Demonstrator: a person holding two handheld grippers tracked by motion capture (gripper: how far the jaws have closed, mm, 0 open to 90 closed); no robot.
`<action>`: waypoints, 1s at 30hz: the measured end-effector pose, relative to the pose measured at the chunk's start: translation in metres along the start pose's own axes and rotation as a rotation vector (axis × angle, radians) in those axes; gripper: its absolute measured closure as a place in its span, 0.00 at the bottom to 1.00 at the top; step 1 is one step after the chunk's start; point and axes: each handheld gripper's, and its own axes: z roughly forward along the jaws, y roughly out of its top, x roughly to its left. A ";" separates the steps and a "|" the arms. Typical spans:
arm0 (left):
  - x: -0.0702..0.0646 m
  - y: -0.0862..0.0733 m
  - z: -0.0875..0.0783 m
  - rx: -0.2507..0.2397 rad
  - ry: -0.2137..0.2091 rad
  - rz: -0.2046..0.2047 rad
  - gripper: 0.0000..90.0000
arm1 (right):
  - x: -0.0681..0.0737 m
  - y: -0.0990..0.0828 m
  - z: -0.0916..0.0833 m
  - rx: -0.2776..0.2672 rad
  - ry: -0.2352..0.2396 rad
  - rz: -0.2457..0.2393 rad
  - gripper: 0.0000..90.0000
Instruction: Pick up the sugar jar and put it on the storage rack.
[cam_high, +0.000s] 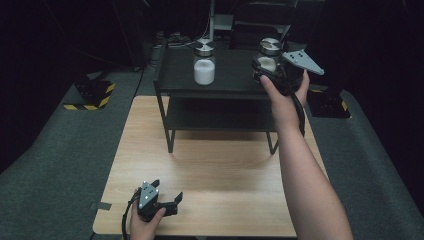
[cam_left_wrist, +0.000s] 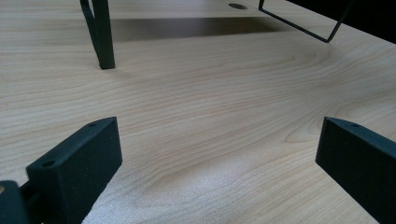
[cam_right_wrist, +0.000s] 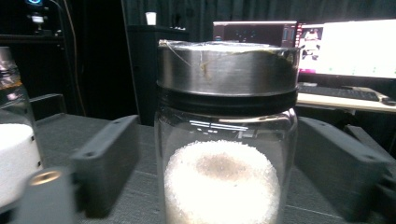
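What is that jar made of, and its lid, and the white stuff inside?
The jar looks like clear glass: you see through it and it glints. Its lid seems to be brushed metal, grey with a dull shine, over a black ring. The white stuff looks grainy, perhaps salt or sugar; the pictures cannot settle which.

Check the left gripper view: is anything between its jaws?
No: the left gripper stands open over bare wooden table.
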 end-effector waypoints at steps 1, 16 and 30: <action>0.000 0.000 0.000 0.000 0.001 0.001 0.01 | 0.001 0.000 0.000 0.000 -0.003 0.000 0.03; 0.000 0.000 0.000 -0.001 -0.001 0.000 0.01 | 0.001 -0.001 -0.017 -0.033 0.007 -0.019 0.00; 0.000 0.000 0.000 0.000 -0.001 0.004 0.01 | 0.000 -0.012 -0.047 -0.044 0.040 -0.037 0.00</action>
